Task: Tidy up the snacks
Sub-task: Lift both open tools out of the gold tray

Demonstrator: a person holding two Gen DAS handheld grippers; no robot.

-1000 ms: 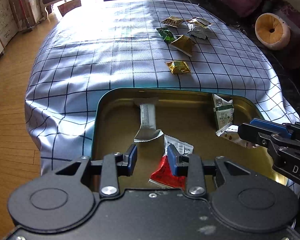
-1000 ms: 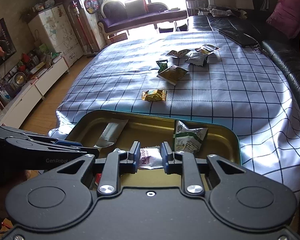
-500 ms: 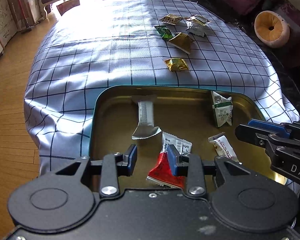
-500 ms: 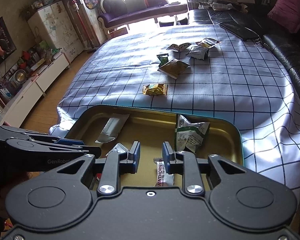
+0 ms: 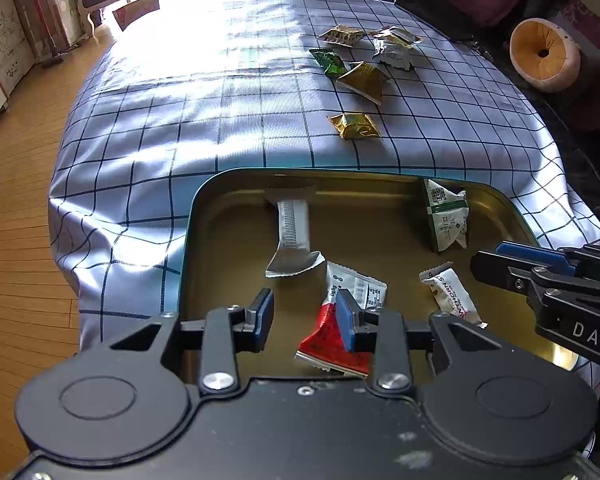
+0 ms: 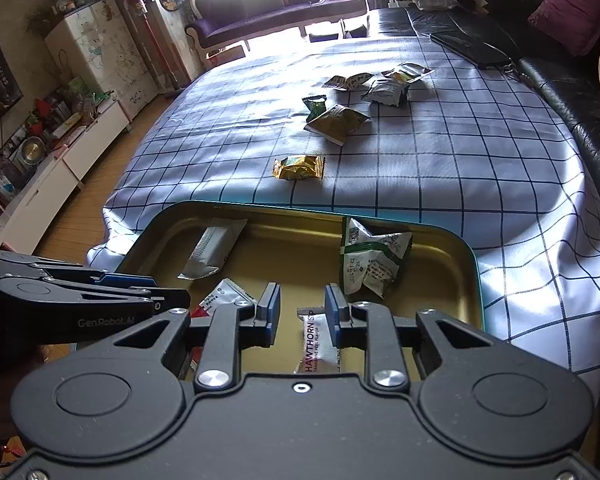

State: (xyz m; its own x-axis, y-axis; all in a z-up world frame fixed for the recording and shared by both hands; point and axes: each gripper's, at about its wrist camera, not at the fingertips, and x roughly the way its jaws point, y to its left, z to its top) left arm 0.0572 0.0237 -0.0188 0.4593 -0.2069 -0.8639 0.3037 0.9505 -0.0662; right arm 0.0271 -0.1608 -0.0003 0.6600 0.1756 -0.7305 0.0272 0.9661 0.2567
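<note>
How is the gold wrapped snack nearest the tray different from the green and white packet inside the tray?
The gold snack lies out on the checked tablecloth, while the green and white packet sits inside the tray, in its far right corner. The gold snack is shiny foil with twisted ends; the packet is a crumpled printed pouch. The gold snack looks smaller. Both are sealed and lie untouched by either gripper.

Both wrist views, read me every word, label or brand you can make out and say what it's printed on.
"HAWTHORN" on the white snack bar in the tray; the smaller line beneath is too blurred.
"GenRobot.AI" on the left hand-held gripper.
"DAS" on the right hand-held gripper, cut off by the frame edge.
Print on the green-and-white packet, red-and-white packet and silver stick is too small to read.
</note>
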